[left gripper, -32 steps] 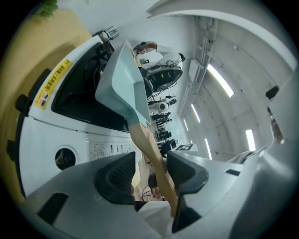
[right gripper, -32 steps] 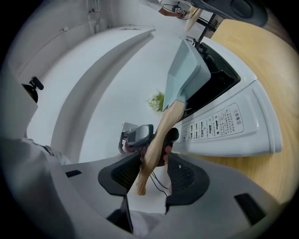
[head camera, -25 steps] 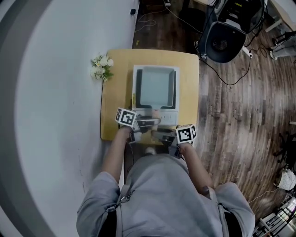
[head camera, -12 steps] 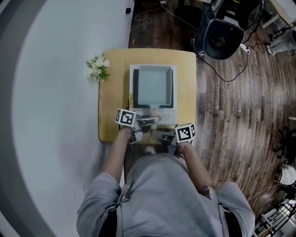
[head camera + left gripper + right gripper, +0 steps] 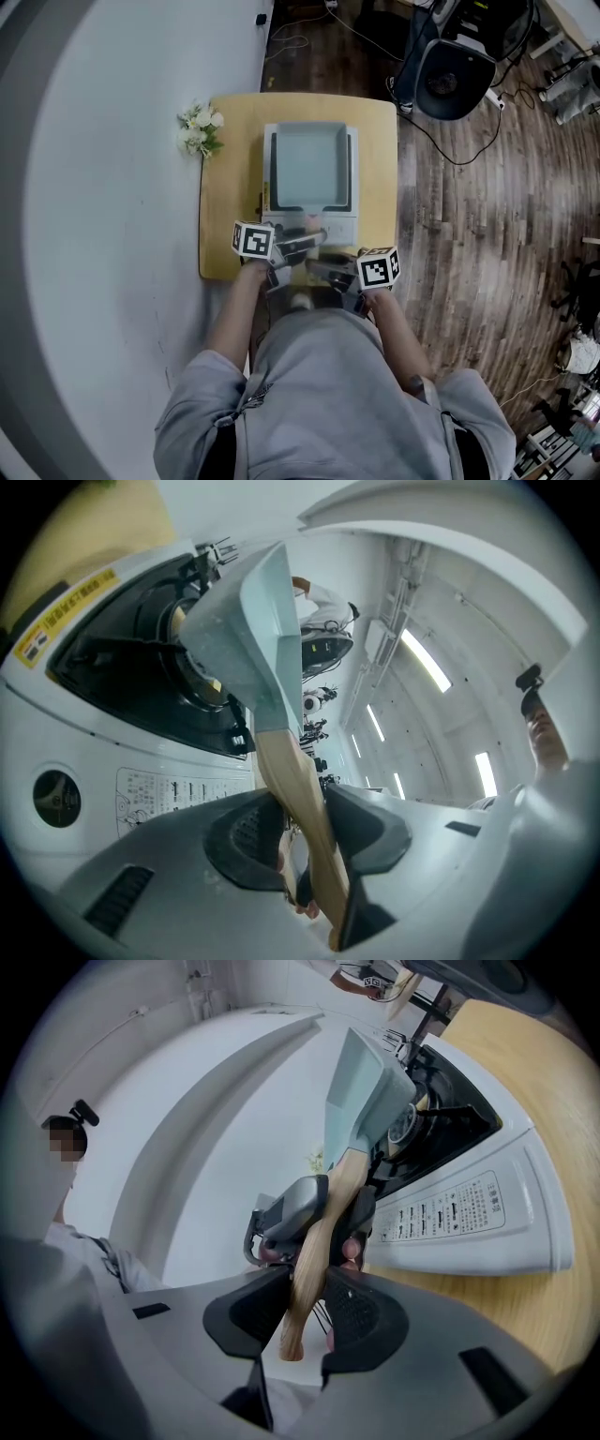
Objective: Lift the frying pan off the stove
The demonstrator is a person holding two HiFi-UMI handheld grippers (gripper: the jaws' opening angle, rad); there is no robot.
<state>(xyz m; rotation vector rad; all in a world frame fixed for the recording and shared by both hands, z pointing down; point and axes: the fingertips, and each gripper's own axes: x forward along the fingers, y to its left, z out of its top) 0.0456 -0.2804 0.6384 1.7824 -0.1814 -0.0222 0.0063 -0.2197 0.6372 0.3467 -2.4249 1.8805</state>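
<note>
Frying pan [image 5: 308,169] at the centre of the head view, square and pale, sitting over the white stove [image 5: 337,230] on the yellow table [image 5: 230,187]. Its wooden handle [image 5: 298,780] runs down the frame toward the person. Whether the base is clear of the black grate, no view settles.

The left gripper [image 5: 305,803] comes in from the left and has the handle between its jaws, which are closing at a narrow gap with the pads against the wood. The right gripper [image 5: 307,1283] comes in from the right and is clamped on the same handle, lower in the frame, close to its free end. The right gripper view shows the left gripper just ahead of it on the handle, on the pan side.

Against a second ago, both pairs of jaws were wider and have drawn in on the handle. The grippers sit in nearly the same spots, while the table, stove and pan have slid slightly up the frame.

The count: one pan, one stove, one table, two grippers, and one small bunch of white flowers [image 5: 199,131] at the table's upper left corner.
</note>
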